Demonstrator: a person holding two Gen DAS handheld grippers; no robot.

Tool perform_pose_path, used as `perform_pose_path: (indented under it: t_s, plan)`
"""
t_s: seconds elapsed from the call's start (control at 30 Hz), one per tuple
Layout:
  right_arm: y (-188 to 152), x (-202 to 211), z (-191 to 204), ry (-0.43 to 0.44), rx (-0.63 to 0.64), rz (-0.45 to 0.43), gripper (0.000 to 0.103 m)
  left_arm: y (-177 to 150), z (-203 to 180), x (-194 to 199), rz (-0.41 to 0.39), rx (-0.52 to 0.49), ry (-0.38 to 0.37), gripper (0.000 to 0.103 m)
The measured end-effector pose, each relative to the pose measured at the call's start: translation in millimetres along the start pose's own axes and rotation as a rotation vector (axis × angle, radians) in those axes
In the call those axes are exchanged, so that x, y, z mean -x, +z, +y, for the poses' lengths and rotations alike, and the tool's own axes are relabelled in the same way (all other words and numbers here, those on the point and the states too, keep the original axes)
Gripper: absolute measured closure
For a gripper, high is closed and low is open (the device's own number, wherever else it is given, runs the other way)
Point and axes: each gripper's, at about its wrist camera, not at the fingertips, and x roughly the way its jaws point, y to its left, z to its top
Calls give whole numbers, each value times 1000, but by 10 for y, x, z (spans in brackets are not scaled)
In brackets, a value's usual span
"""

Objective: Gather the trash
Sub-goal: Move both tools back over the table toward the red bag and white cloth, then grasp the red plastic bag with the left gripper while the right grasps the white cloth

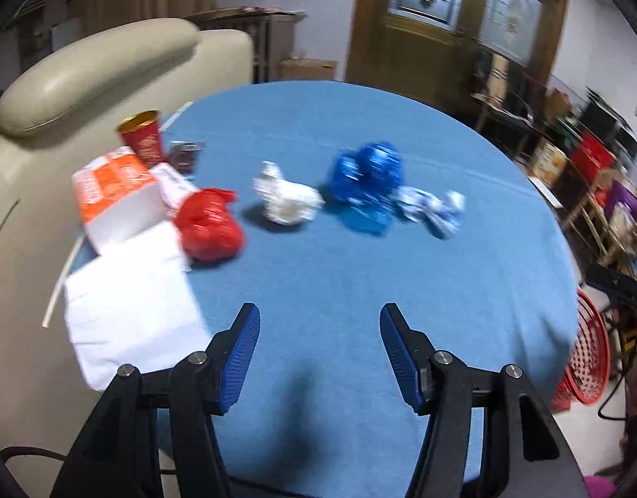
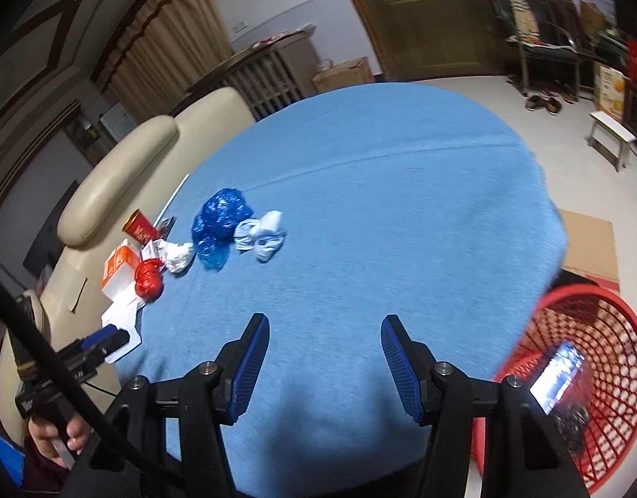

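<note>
Both my grippers, left [image 1: 319, 323] and right [image 2: 324, 334], open and empty; wrappers [image 1: 366, 184] lie ahead, basket [image 2: 576, 373] beside right fingers for dropping.

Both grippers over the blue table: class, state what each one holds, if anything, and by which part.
Nothing is held. The left gripper and the right gripper both have open, empty jaws above the blue tablecloth; the crumpled trash lies untouched.

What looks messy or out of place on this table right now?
Crumpled trash litters the blue table near its sofa-side edge: a red wad, white wad, blue plastic bag, an orange-and-white carton tipped over, and a red cup.
</note>
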Motion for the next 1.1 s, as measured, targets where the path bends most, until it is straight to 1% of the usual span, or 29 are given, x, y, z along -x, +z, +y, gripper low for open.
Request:
perform_pose_path:
  t_s: [0.1, 0.23, 0.43, 0.53, 0.8, 0.9, 0.97, 1.03, 1.07, 1.1]
  plan:
    - [102, -139, 156, 7, 41, 7, 43, 127, 229, -24, -14, 33, 41, 42]
    - [262, -333, 324, 19, 88, 20, 43, 271, 487, -43, -25, 70, 75, 42]
    - [439, -608, 533, 42, 127, 35, 43, 396, 718, -149, -9, 107, 100, 42]
    - [503, -726, 593, 45, 143, 48, 43, 460, 751, -229, 9, 113, 86, 42]
    - [726, -1012, 653, 49, 159, 54, 43, 666, 767, -551, 54, 114, 81, 42]
    - [803, -1127, 658, 49, 160, 60, 43, 737, 760, -669, 62, 90, 76, 42]
    - [839, -1197, 655, 52, 159, 63, 43, 789, 773, -781, 85, 75, 89, 42]
    - [865, -1262, 646, 55, 159, 64, 43, 829, 806, -886, 106, 72, 82, 42]
    - [880, -1295, 637, 59, 159, 64, 43, 838, 813, -919, 118, 74, 82, 43]
    - [890, -1327, 634, 64, 163, 65, 43, 846, 823, -956, 130, 75, 81, 46]
